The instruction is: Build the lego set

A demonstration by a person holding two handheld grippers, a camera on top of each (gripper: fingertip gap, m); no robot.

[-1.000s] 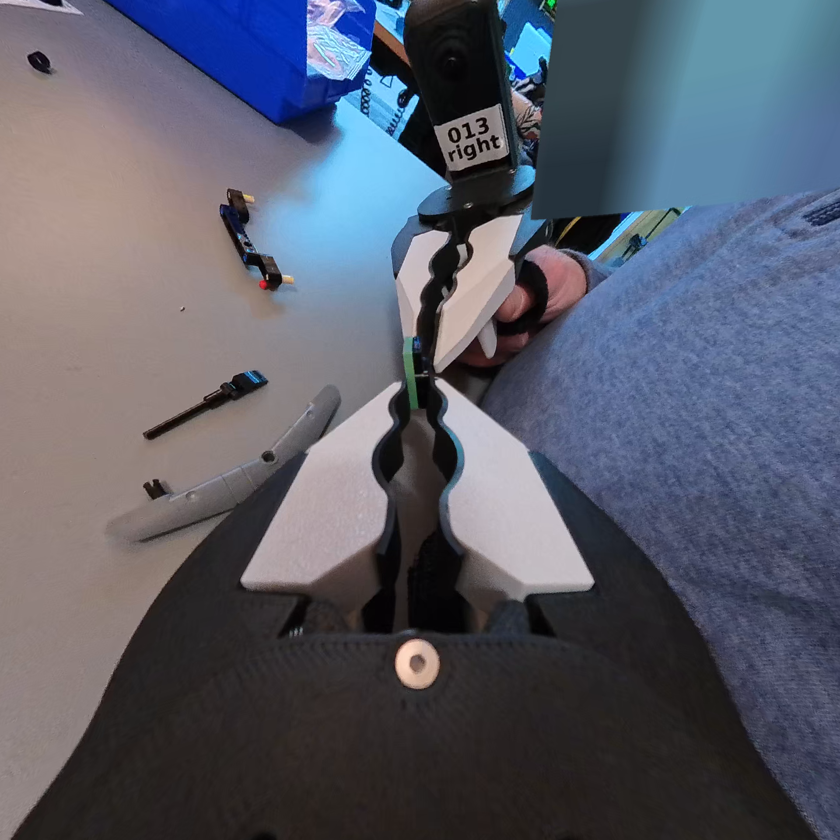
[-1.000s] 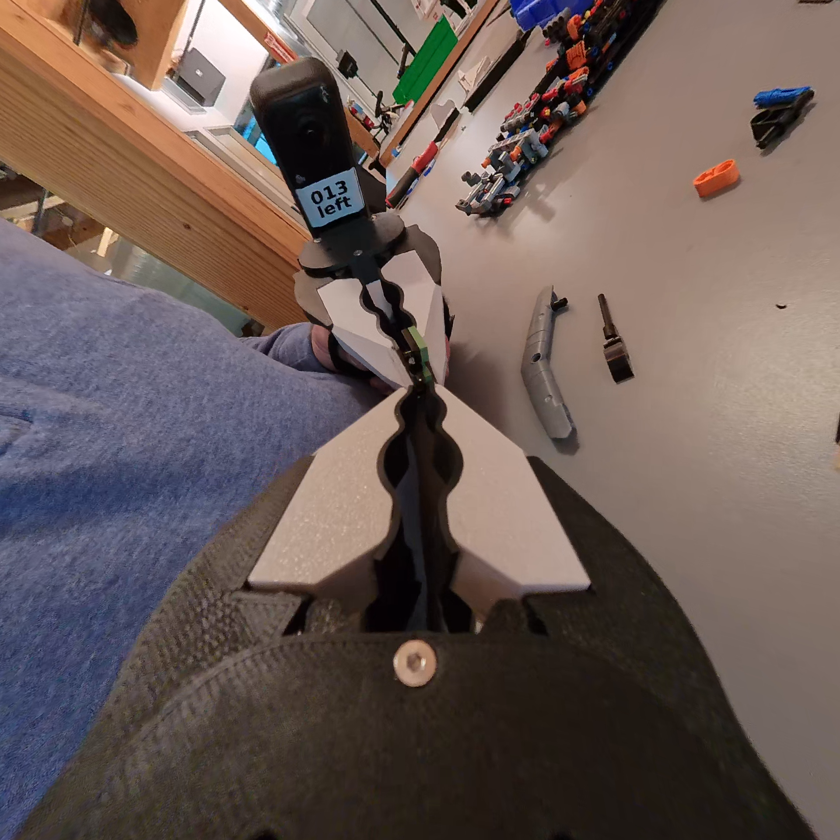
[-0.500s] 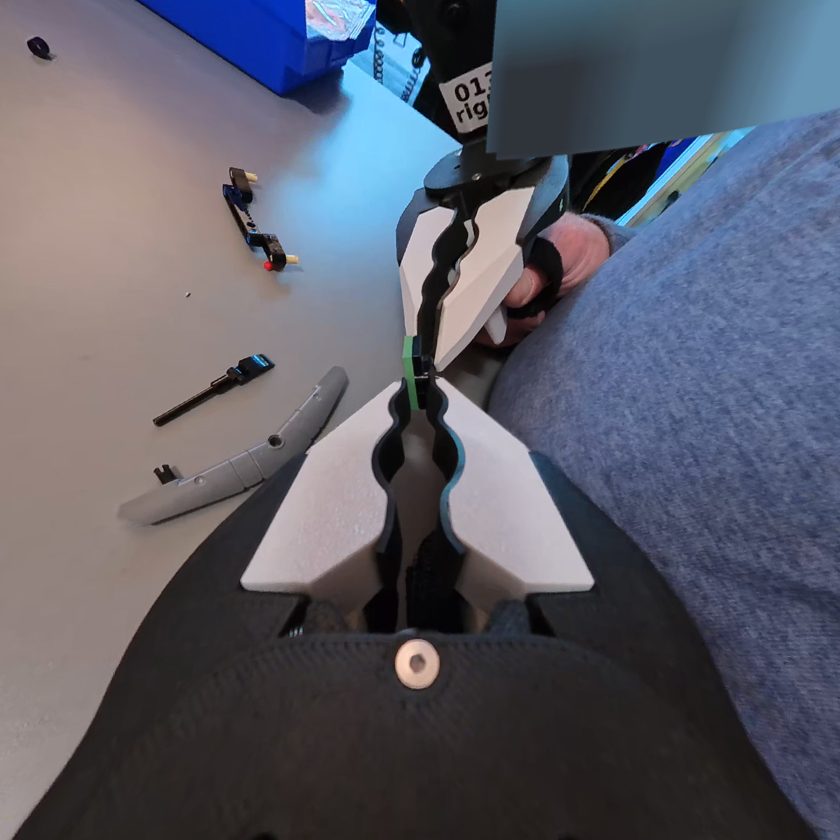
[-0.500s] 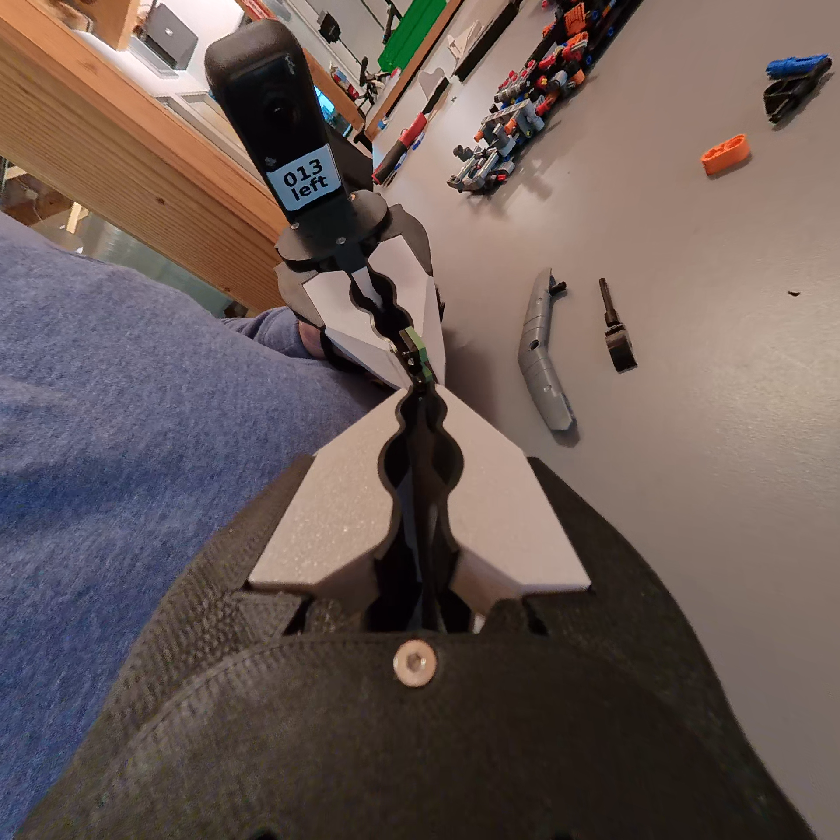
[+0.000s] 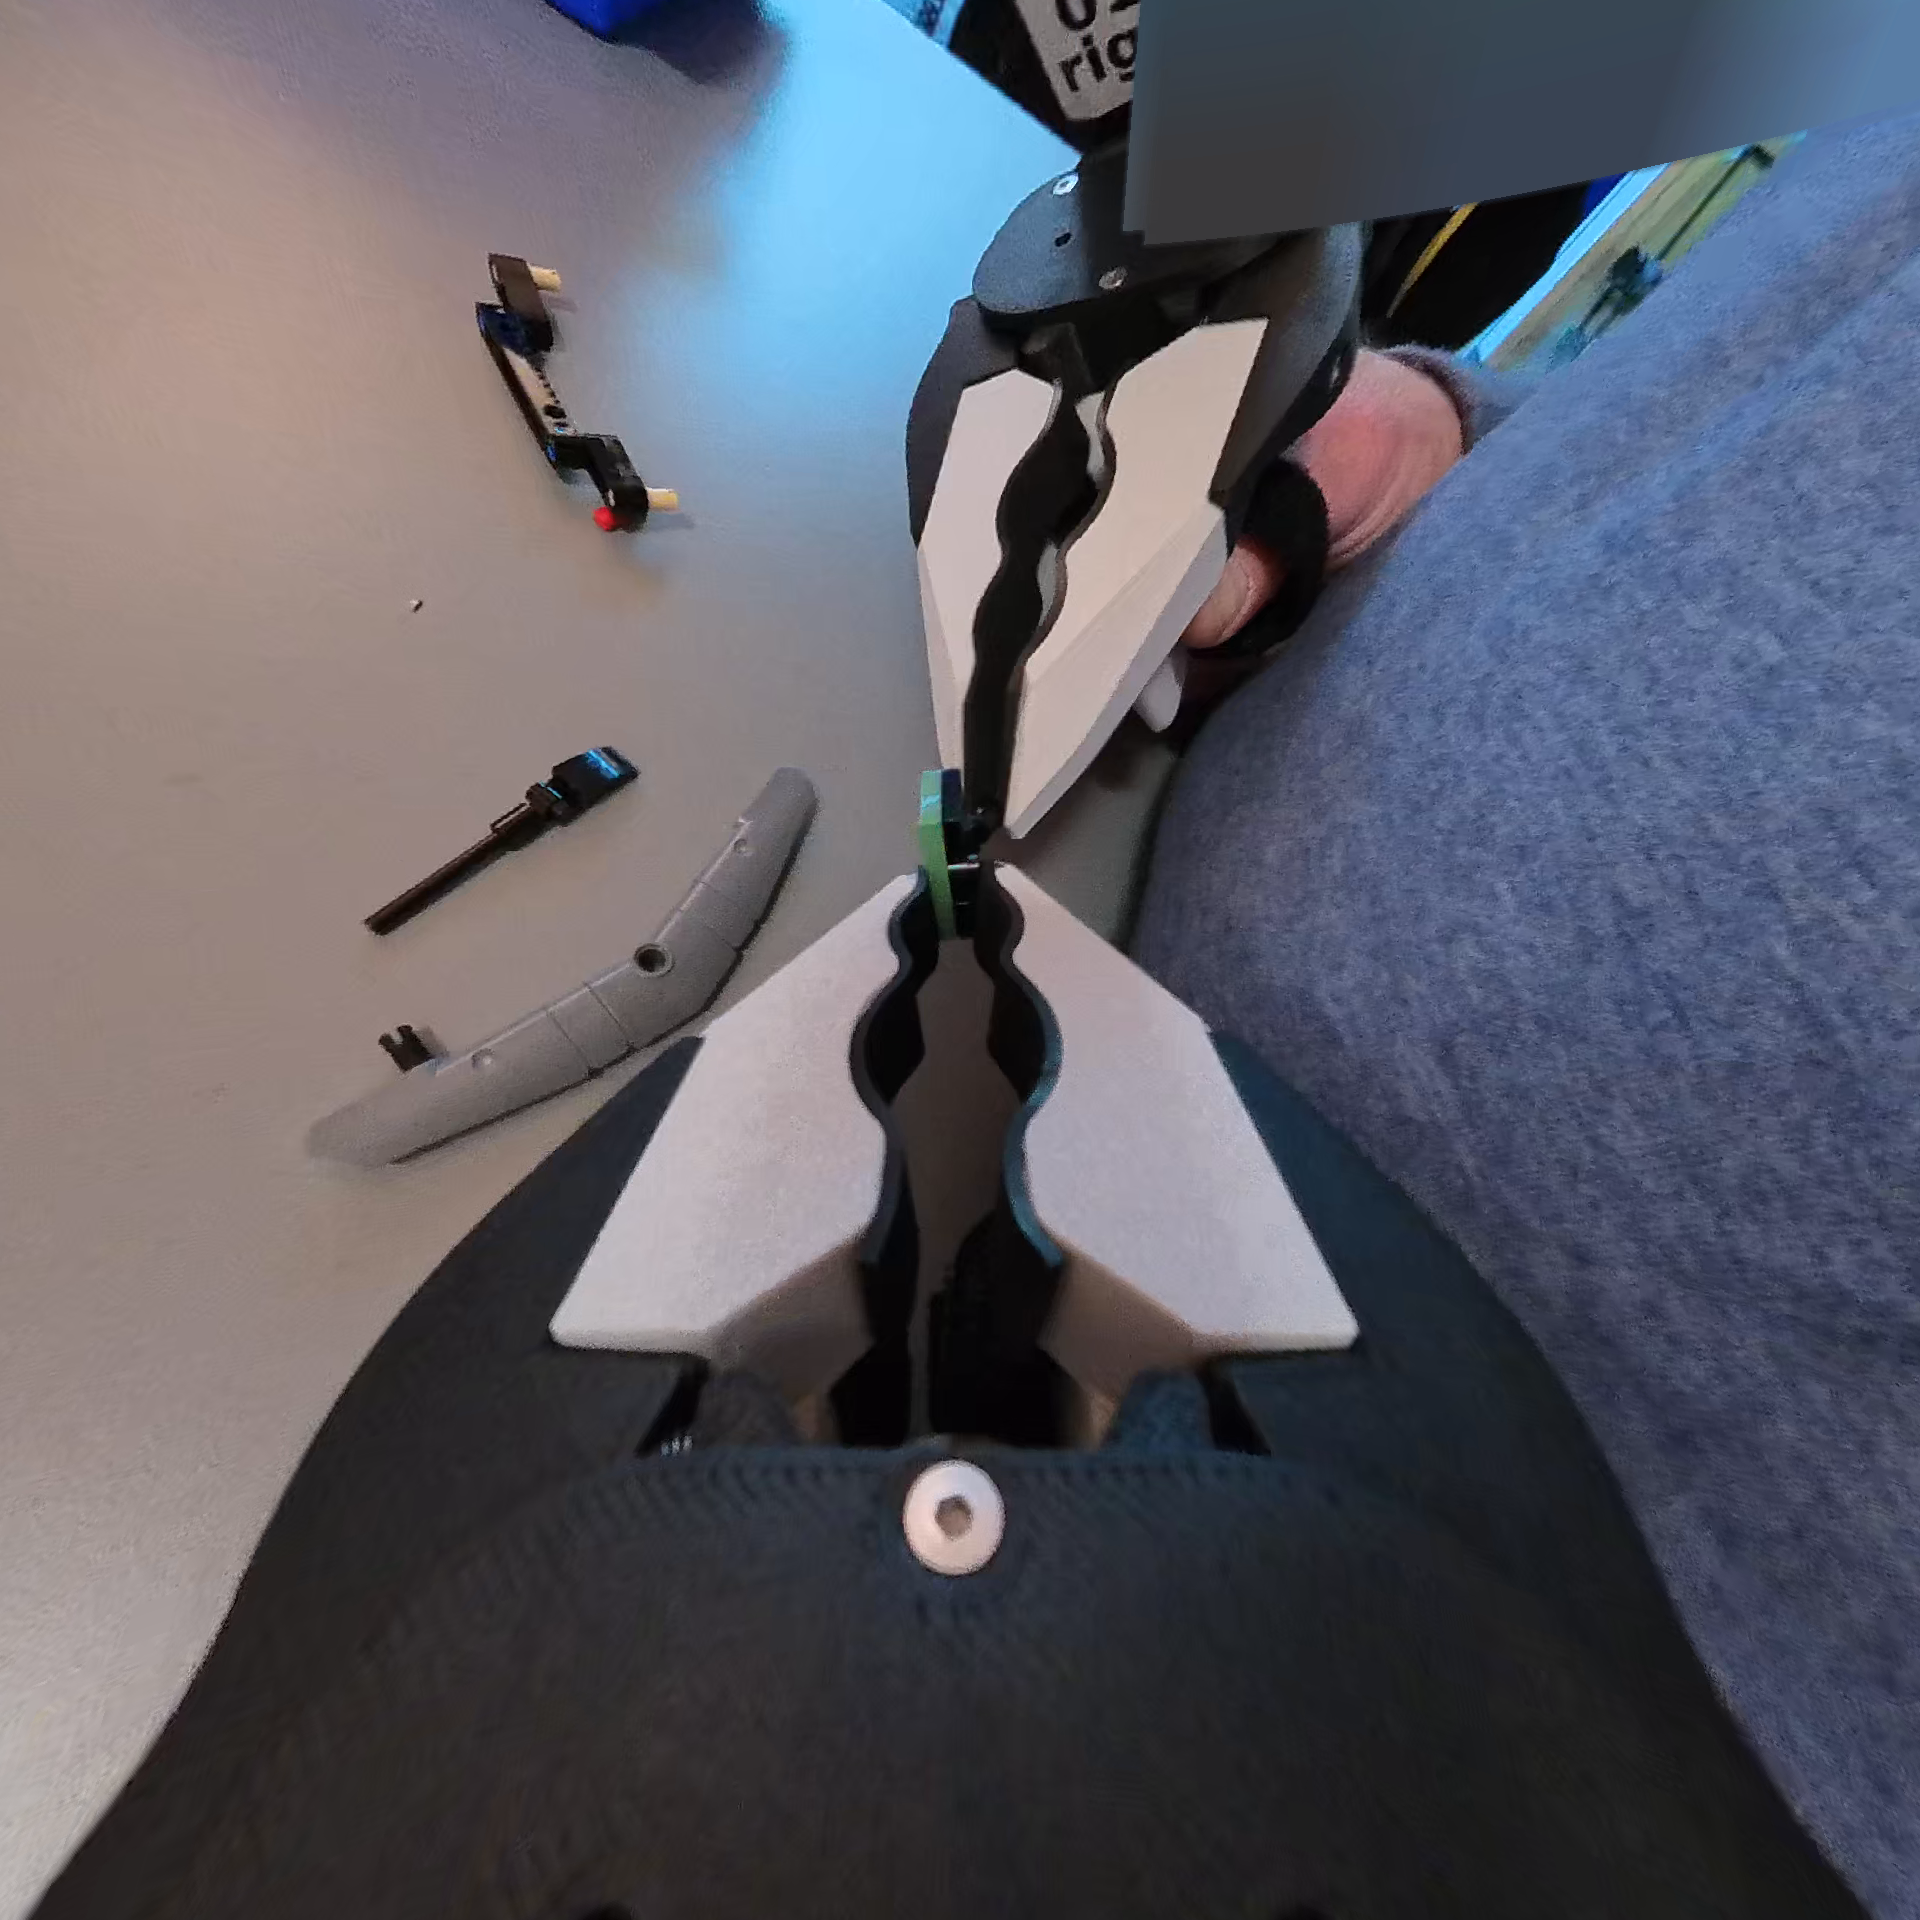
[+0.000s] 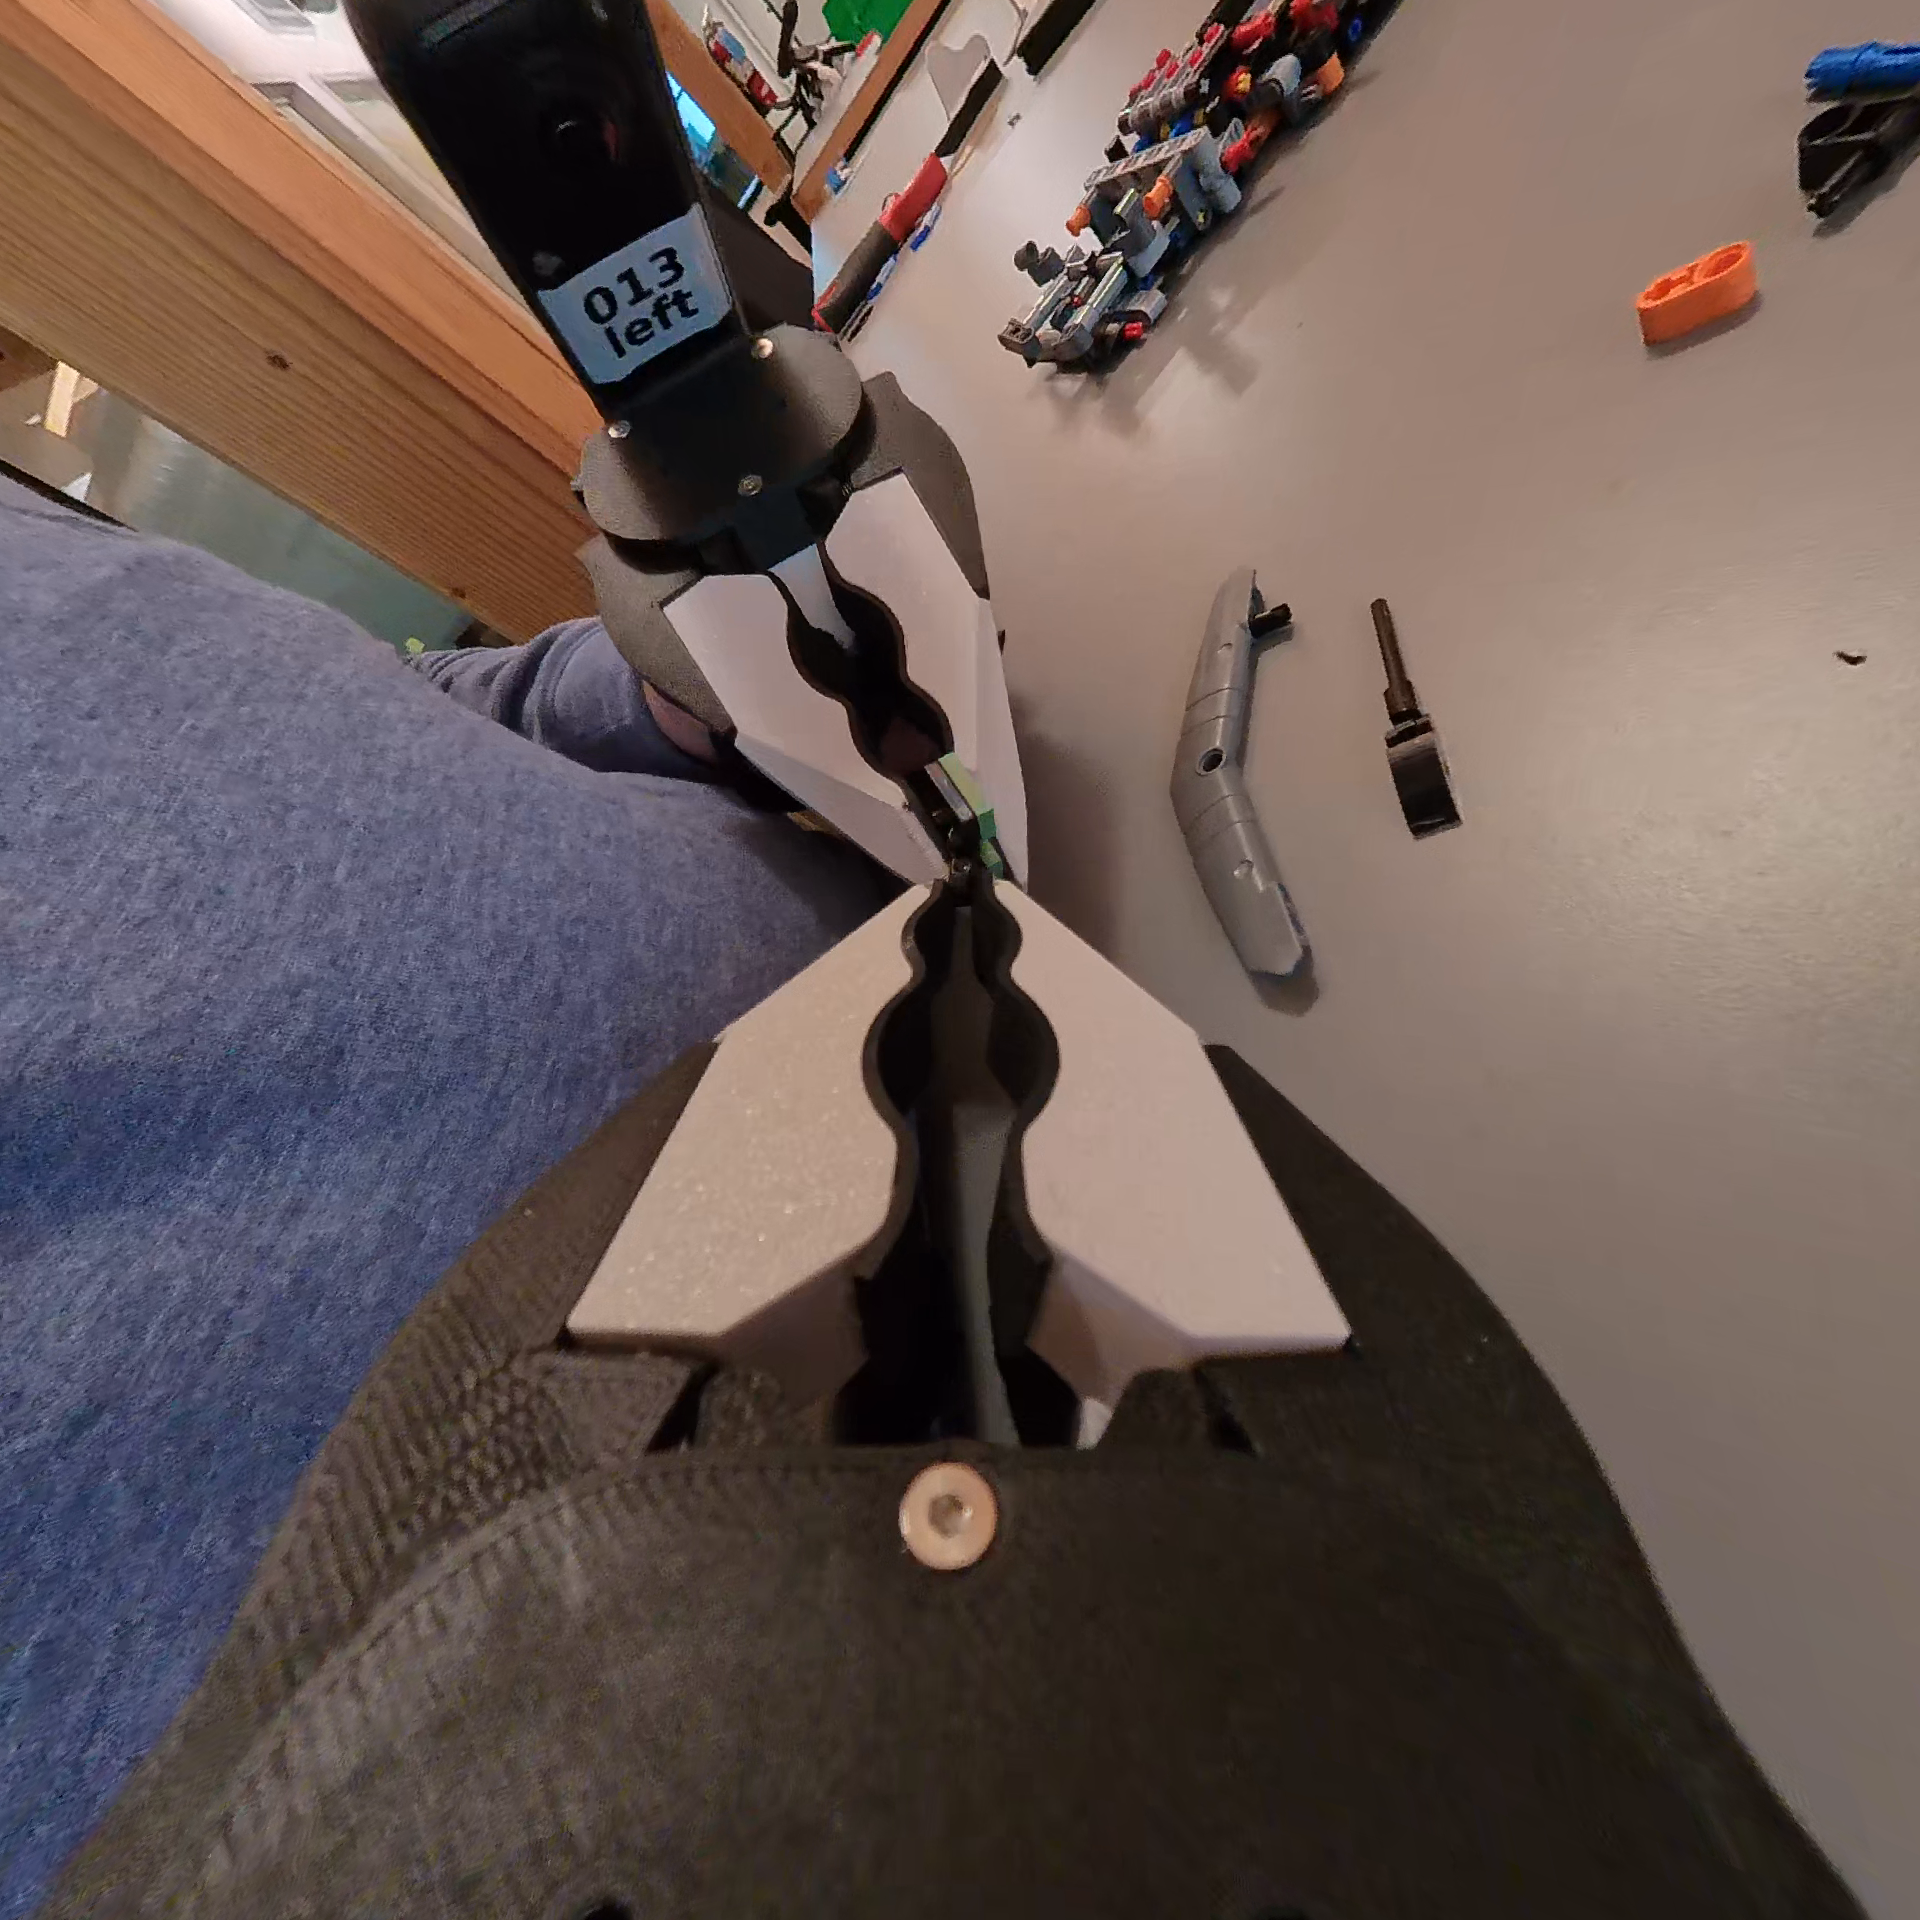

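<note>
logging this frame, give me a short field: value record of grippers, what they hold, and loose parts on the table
left gripper: shut on green piece
right gripper: shut on small black part, tip to tip with the left
join: black part meets green piece, held above the table edge
grey curved panel: flat on table, loose
black axle: beside the panel, loose
black beam with pins: farther off
orange piece: loose
partial build: far end of table
</note>
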